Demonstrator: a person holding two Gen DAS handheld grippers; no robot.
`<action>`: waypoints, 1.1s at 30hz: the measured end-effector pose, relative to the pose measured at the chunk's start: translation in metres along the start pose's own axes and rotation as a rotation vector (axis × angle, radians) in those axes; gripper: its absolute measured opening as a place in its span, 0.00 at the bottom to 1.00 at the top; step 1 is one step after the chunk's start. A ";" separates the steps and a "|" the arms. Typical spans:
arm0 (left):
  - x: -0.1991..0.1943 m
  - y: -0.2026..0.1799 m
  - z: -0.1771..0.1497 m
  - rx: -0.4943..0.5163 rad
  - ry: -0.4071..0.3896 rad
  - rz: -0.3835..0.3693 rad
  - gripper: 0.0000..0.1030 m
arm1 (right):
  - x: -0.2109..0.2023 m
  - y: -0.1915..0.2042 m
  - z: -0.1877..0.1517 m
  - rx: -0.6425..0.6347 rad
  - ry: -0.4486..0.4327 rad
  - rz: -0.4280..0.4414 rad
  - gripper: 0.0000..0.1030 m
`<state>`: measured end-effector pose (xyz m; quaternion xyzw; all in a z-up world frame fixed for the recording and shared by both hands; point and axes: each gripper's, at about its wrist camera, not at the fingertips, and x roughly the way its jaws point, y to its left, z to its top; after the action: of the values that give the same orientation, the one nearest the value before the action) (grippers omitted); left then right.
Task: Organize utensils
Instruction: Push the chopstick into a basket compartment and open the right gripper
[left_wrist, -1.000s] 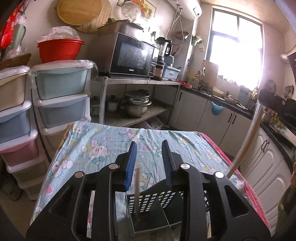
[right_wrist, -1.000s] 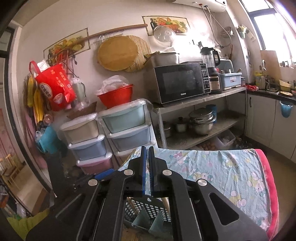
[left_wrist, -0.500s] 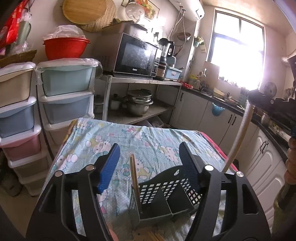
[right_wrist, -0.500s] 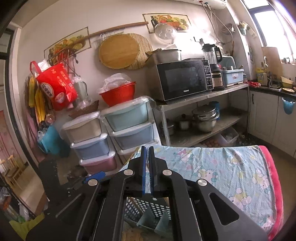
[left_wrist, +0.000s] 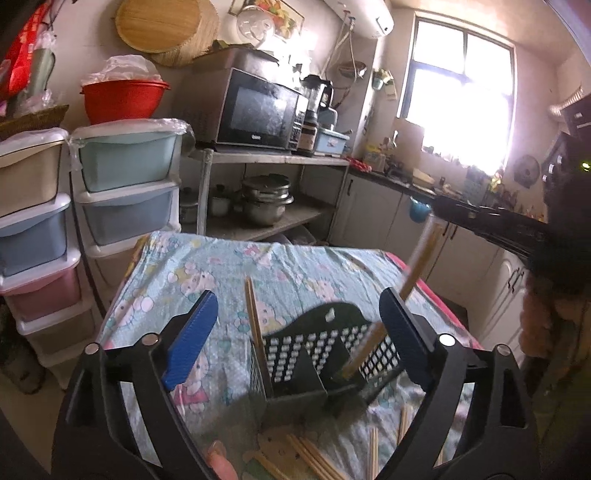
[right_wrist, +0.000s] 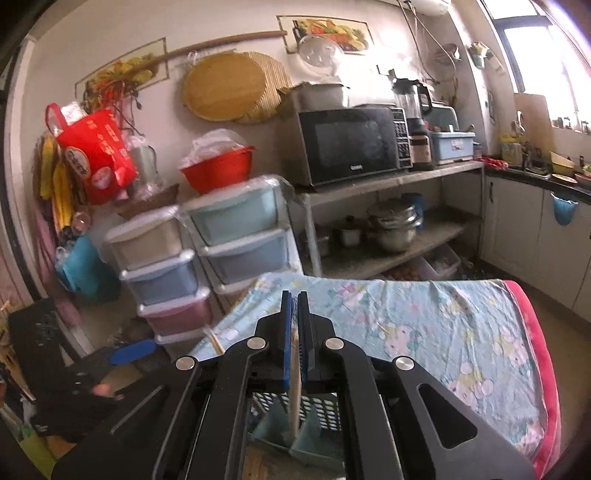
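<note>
**Insp:** Status, R side?

**Asst:** Right gripper (right_wrist: 294, 332) clamped narrow on a chopstick (right_wrist: 294, 391). Long axis near upright, lower end pointing down into the dark slotted utensil holder (left_wrist: 325, 354) directly below the jaws; seems over the holder's right compartment, can't confirm tip touches bottom.

**Insp:** L side?

**Asst:** Left gripper (left_wrist: 295, 332) spread wide, holding nothing. Straddles the holder; a second chopstick (left_wrist: 255, 325) stands in the left compartment, leaning slightly. Loose chopsticks (left_wrist: 317, 458) lie flat on the cloth-covered table (left_wrist: 207, 266), nearest the left gripper.

**Insp:** Key relation for next move?

**Asst:** Stick above slot, axis vertical; judged a straight drop, R hand nearer.

**Insp:** Change vs 1 s ago?

**Asst:** L jaws were near-closed around the left stick, now fully apart, stick left standing. R stick has moved from off to the side to over the holder
</note>
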<state>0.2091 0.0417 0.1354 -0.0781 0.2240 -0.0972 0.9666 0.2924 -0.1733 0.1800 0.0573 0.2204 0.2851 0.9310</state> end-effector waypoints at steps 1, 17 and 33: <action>0.000 -0.001 -0.004 0.002 0.007 -0.001 0.81 | 0.001 -0.002 -0.002 0.004 0.003 -0.003 0.04; 0.006 -0.009 -0.057 -0.021 0.111 -0.033 0.89 | -0.001 -0.024 -0.045 0.070 0.103 -0.006 0.31; 0.013 0.000 -0.100 -0.083 0.201 -0.017 0.90 | -0.008 -0.039 -0.124 0.128 0.252 -0.010 0.41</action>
<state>0.1754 0.0277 0.0417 -0.1099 0.3228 -0.1035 0.9344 0.2514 -0.2122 0.0625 0.0793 0.3534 0.2708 0.8919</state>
